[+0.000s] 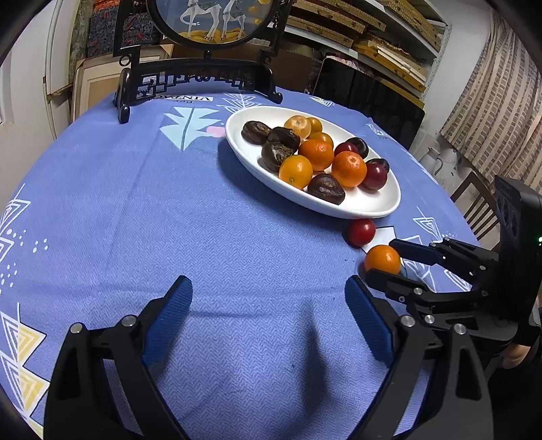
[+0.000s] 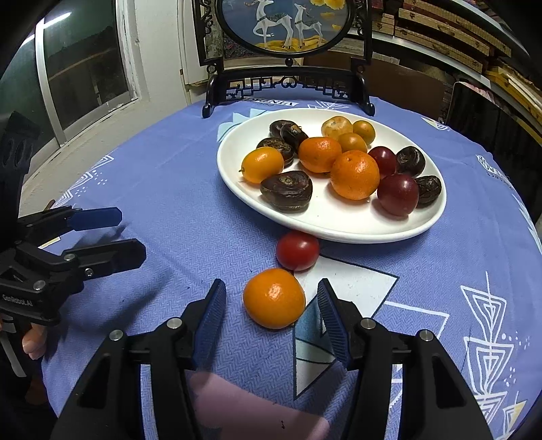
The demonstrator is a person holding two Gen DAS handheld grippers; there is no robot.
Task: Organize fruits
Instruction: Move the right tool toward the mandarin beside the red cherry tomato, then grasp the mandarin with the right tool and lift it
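The black left gripper with blue ribbed pads (image 1: 267,298) hovers low, jaws spread wide and holding nothing. The matching black right gripper (image 2: 271,304) also stands open, fingers splayed. A bare hand (image 2: 34,342) grips the left handle, though barely visible.

Blue patterned tablecloth (image 1: 203,210), framed deer screen (image 2: 284,27) (black carved stand), stacked shelves (image 1: 372,30)
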